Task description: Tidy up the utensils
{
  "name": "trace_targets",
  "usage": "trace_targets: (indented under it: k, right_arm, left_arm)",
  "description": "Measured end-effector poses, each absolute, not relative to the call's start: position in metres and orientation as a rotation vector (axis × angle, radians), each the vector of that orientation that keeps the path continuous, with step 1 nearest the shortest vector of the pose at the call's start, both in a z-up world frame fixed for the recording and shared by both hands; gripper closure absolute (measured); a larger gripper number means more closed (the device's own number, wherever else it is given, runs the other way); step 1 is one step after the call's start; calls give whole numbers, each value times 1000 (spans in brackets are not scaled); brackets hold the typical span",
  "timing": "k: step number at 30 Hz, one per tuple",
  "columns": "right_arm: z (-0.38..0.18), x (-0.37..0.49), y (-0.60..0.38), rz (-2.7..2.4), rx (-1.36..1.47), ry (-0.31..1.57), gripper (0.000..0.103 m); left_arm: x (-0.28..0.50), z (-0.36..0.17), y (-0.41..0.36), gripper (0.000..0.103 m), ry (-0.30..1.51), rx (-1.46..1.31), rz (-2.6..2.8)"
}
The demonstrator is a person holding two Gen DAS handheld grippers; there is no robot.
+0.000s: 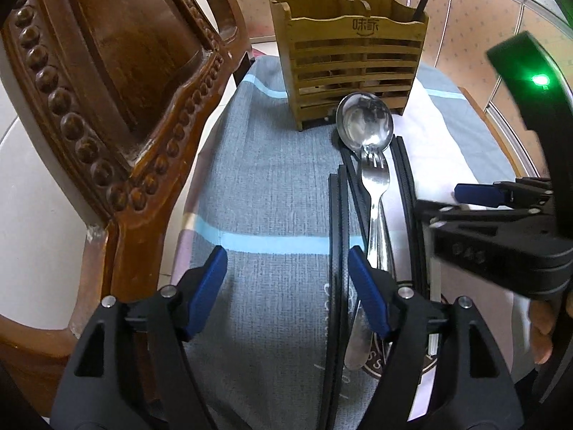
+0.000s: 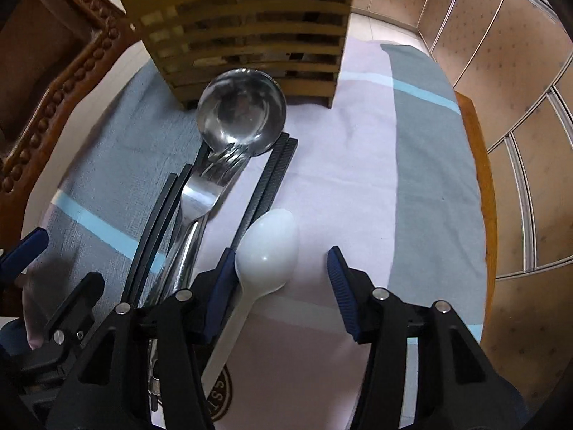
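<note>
Both tools sit low over the cloth-covered table (image 2: 412, 165), pitched down, we judge for a pick. Left tool (image 1: 286, 286) jaws apart, nothing between the pads; black chopsticks (image 1: 335, 251) lie just inside its right finger (image 1: 369, 297), steel fork (image 1: 374, 193) and ladle (image 1: 363, 123) just beyond. Right tool (image 2: 283, 286) also apart, not gripping; white plastic spoon (image 2: 266, 251) lies against its left finger (image 2: 222, 286), bowl between the jaws. Bamboo utensil holder (image 1: 352, 61) stands upright behind the row, likely the destination.
</note>
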State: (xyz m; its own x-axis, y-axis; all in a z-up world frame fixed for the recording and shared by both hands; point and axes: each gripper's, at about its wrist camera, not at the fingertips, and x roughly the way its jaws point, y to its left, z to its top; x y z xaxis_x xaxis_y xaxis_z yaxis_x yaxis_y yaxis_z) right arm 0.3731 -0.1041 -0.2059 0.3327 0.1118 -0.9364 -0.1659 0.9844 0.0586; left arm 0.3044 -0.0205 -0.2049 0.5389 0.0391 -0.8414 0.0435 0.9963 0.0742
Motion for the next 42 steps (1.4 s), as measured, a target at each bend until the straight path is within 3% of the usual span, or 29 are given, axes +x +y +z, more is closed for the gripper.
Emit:
trace_targets:
  k: [12,17,30,42]
  right_arm:
    - [-193,368,-174,165,52,1190,67]
    - [-187,365,-168,194,-86,1156,66]
    - [-187,351,-170,242,-24,1145,60]
    - [-194,355,-175,230,11,1162,60]
  left_arm:
    - [315,-215,-25,33,1042,50,-44]
    - [331,-228,-26,55,1108,31,-53]
    - [334,-237,-33,51,1111,85,-18]
    - [334,-247,-29,57,1170,48,-64]
